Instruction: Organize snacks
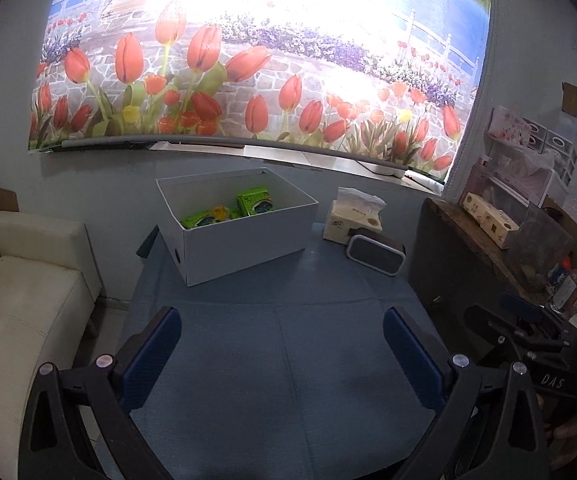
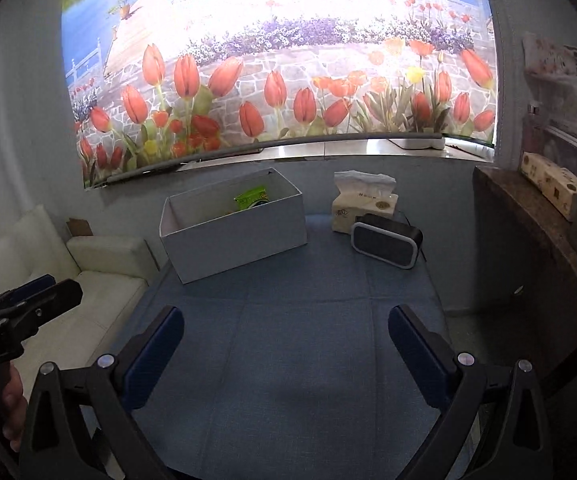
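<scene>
A white open box (image 1: 244, 240) stands at the far side of the blue table (image 1: 288, 360). Inside it lie green snack packets (image 1: 254, 200) and a yellow item (image 1: 221, 212). In the right wrist view the box (image 2: 240, 240) shows one green packet (image 2: 252, 197) over its rim. My left gripper (image 1: 282, 344) is open and empty, above the table's near part. My right gripper (image 2: 286, 344) is open and empty too, well short of the box. The left gripper also shows at the left edge of the right wrist view (image 2: 28, 304).
A tissue pack (image 1: 354, 220) and a dark speaker (image 1: 376, 250) sit to the right of the box. A white sofa (image 1: 20, 300) stands to the left of the table. A dark wooden shelf (image 1: 488, 240) with clutter is on the right.
</scene>
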Action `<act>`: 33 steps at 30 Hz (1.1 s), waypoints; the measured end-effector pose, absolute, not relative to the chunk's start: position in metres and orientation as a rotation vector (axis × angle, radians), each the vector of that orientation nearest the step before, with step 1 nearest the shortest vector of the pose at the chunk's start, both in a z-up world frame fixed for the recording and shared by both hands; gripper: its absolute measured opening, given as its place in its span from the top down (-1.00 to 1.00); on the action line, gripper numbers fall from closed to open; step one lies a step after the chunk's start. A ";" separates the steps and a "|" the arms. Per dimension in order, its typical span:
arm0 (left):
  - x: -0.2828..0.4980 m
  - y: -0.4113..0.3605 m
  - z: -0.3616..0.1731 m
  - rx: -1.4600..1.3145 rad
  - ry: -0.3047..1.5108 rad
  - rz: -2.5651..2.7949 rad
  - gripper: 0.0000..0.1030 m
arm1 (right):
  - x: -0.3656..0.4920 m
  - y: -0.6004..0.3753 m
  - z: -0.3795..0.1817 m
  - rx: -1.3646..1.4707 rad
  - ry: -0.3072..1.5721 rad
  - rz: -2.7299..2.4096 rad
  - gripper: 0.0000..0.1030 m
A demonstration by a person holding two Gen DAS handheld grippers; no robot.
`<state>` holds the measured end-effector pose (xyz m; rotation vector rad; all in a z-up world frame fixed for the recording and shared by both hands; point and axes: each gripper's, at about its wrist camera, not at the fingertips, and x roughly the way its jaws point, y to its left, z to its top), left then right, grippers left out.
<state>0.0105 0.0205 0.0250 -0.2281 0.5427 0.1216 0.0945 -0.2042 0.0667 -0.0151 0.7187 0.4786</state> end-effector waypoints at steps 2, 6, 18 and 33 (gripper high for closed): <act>0.007 0.011 0.030 -0.177 0.528 0.137 -1.00 | 0.089 -0.207 0.070 -0.024 0.712 0.472 -1.00; -0.001 0.001 0.033 -0.143 0.538 0.121 -1.00 | 0.081 -0.216 0.078 -0.014 0.698 0.464 -1.00; -0.007 0.008 0.028 -0.166 0.560 0.133 -1.00 | 0.076 -0.211 0.074 -0.041 0.723 0.497 -1.00; -0.007 0.007 0.026 -0.158 0.564 0.135 -1.00 | 0.074 -0.207 0.077 -0.041 0.722 0.505 -1.00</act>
